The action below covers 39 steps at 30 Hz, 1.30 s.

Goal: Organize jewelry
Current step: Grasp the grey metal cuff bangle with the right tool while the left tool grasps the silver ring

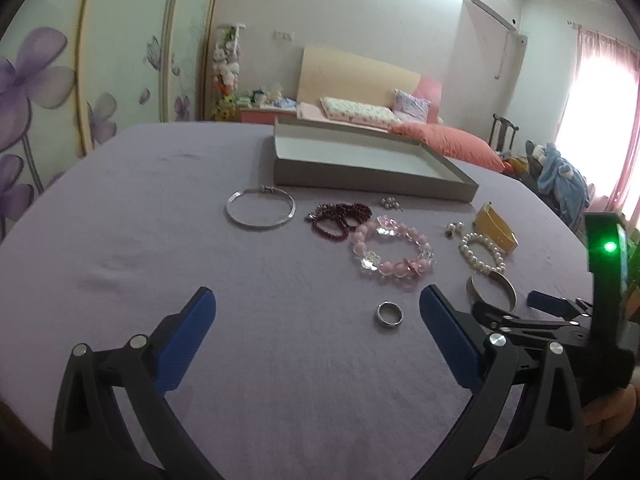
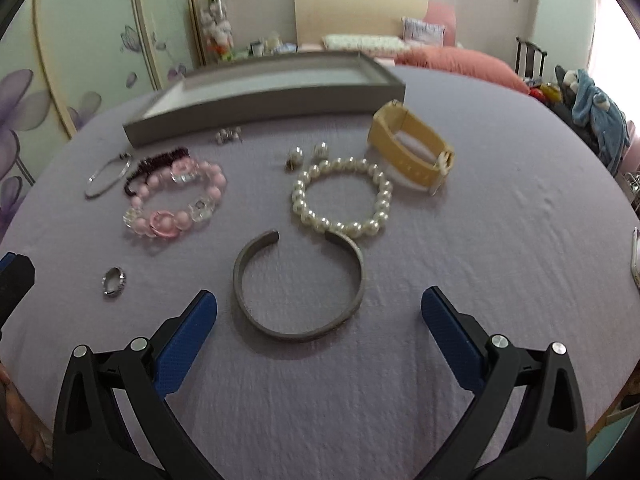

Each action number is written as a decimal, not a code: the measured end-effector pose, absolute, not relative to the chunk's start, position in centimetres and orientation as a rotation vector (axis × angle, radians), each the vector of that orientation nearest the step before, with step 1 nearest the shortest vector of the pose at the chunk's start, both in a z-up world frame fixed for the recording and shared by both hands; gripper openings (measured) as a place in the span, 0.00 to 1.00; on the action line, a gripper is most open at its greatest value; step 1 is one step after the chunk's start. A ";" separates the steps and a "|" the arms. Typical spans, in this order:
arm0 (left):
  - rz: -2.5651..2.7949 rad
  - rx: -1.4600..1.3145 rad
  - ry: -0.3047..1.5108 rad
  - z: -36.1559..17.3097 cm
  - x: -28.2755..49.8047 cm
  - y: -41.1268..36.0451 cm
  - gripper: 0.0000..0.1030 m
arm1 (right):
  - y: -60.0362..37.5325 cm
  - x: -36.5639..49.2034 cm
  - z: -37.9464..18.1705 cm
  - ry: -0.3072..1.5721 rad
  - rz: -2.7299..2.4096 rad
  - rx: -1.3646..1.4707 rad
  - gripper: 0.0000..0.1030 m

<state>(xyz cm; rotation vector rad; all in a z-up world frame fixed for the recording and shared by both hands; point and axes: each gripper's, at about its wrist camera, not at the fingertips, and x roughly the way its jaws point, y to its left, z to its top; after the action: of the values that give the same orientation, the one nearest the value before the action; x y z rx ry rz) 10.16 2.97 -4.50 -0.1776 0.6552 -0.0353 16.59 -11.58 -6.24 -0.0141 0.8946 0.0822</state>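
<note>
Both grippers wide open, holding nothing

Right gripper (image 2: 319, 306) view shows the whole grey metal cuff bracelet (image 2: 298, 286); left gripper (image 1: 318, 306) view hides half.

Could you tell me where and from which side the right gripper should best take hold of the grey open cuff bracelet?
Probably the closed curve of the grey cuff, the part nearest the right gripper. It lies flat with its gap facing the pearl bracelet, so come down from above, one of the open jaws inside the band and one outside, pinching across it.

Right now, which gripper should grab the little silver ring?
Probably left. The left gripper is open with the silver ring between its fingers; the right gripper faces the grey cuff bracelet.
</note>
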 end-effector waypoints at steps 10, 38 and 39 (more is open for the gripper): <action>-0.114 -0.206 0.730 -5.3 11.8 2.6 0.96 | -11.2 17.2 -5.6 0.874 0.116 -0.010 0.66; -0.116 -0.045 0.837 -7.2 14.0 -3.7 0.39 | -16.1 16.0 -5.7 0.815 0.071 0.079 0.66; -0.109 -0.037 0.834 -7.3 14.0 -3.9 0.35 | -16.1 16.0 -5.7 0.814 0.073 0.080 0.66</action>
<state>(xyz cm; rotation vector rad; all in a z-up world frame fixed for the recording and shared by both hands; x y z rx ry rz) 14.00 -3.86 -7.28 -0.0366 0.8341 -0.1089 16.02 -16.06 -5.66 0.0803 0.8143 0.0732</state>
